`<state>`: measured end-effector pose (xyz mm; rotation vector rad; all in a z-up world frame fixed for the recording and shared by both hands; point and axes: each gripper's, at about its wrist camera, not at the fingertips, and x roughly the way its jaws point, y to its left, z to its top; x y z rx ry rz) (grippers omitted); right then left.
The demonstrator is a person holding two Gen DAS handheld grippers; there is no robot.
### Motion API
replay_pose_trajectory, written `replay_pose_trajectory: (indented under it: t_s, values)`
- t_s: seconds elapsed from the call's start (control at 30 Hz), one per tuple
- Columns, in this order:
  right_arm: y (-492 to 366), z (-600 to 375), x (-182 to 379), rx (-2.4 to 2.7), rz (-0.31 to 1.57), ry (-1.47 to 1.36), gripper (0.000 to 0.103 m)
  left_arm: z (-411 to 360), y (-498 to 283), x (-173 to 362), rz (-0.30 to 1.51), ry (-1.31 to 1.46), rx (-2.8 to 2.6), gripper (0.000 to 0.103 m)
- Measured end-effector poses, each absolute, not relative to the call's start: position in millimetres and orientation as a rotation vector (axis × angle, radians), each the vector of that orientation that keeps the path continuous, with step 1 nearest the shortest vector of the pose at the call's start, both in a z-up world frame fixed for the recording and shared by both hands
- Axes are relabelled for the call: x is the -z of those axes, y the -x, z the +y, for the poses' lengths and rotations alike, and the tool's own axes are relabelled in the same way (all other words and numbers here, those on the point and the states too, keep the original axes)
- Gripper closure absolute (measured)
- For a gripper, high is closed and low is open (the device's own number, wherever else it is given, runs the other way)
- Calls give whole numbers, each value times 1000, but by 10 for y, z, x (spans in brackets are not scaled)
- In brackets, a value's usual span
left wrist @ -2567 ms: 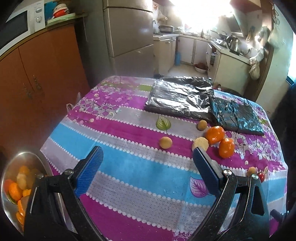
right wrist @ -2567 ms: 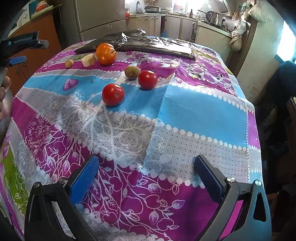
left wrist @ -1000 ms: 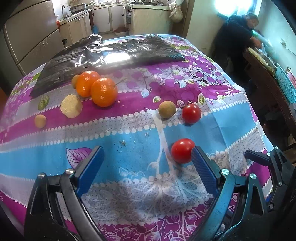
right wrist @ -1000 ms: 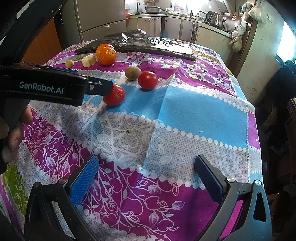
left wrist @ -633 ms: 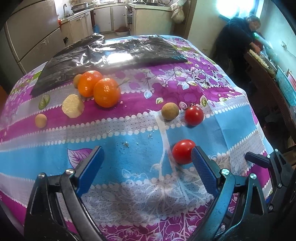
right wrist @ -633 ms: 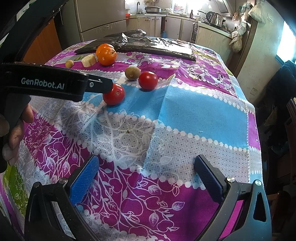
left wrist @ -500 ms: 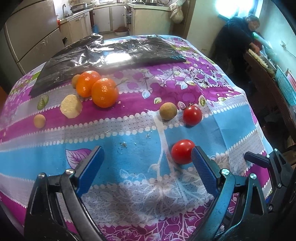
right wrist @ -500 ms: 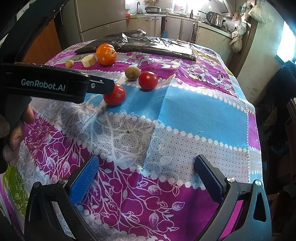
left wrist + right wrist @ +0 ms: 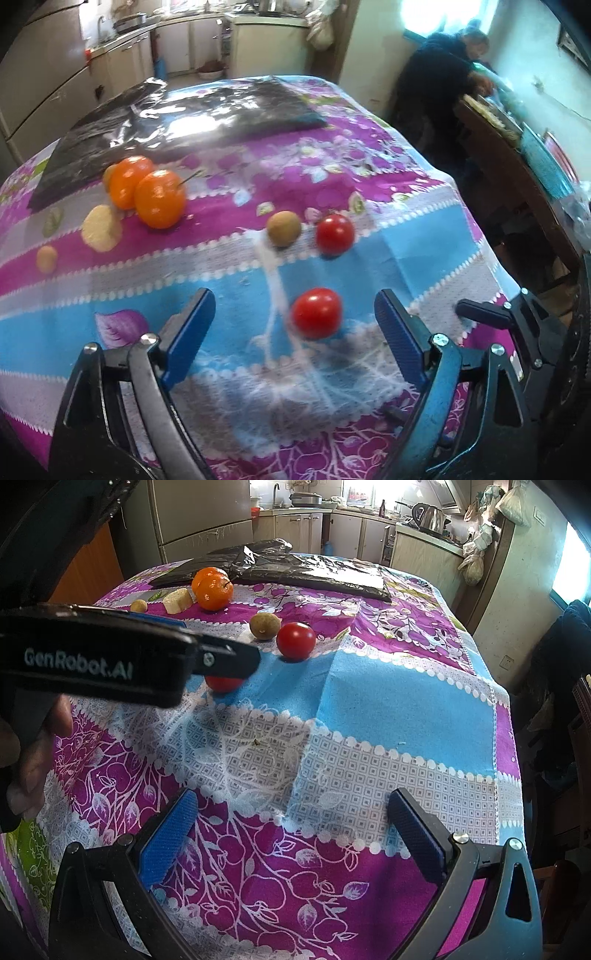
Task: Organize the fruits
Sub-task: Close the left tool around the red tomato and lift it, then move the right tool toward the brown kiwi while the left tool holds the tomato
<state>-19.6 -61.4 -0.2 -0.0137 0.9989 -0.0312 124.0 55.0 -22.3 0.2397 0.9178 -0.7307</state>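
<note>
Fingers (image 9: pixel 192 325) of left gripper (image 9: pixel 295 321) spread wide around near tomato (image 9: pixel 316 313), no contact; right gripper (image 9: pixel 291 830) wide, empty.

A table covered by a patterned tablecloth (image 9: pixel 406 266) in magenta, blue and grey bands fills the left wrist view. At upper left lies a black plastic sheet (image 9: pixel 192 118). Below it sit two oranges (image 9: pixel 159 204), a pale fruit piece (image 9: pixel 100 233) and a small tan fruit (image 9: pixel 46 258). At centre lie a brown kiwi-like fruit (image 9: pixel 283 229) and two tomatoes (image 9: pixel 335 234), (image 9: pixel 316 313).

near tomato (image 9: pixel 316 313) lies before far tomato (image 9: pixel 335 234), oranges (image 9: pixel 159 198) behind-left
</note>
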Motion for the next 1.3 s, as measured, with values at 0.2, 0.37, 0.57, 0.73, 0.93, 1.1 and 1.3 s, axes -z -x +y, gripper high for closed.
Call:
replay_pose_trajectory:
  t_s: [0.2,0.37,0.57,0.73,0.93,1.1,1.3]
  values:
    - [200,-613,1,31,999,14,0,537,-1305,318,955,-212,745,33]
    - [196,-614,3,32,999,14,0,527,-1295,341,955,-208,759,46]
    - [188,-605,-5,27,1004,18,0,515,-1313,337,969,-189,781,72]
    - [124,-593,-36,-3,1051,34,0,598,-1285,252,956,-182,766,72]
    - [-84,-554,-448,-129,989,34,3,901,-1304,-26,919,-135,682,72]
    - [-622,-714,-711,-209,929,-38,16,1263,-1379,-197,905,-43,579,72]
    - [-1269,-786,-491,-295,1008,8,34,1475,-1401,-333,883,-10,543,73]
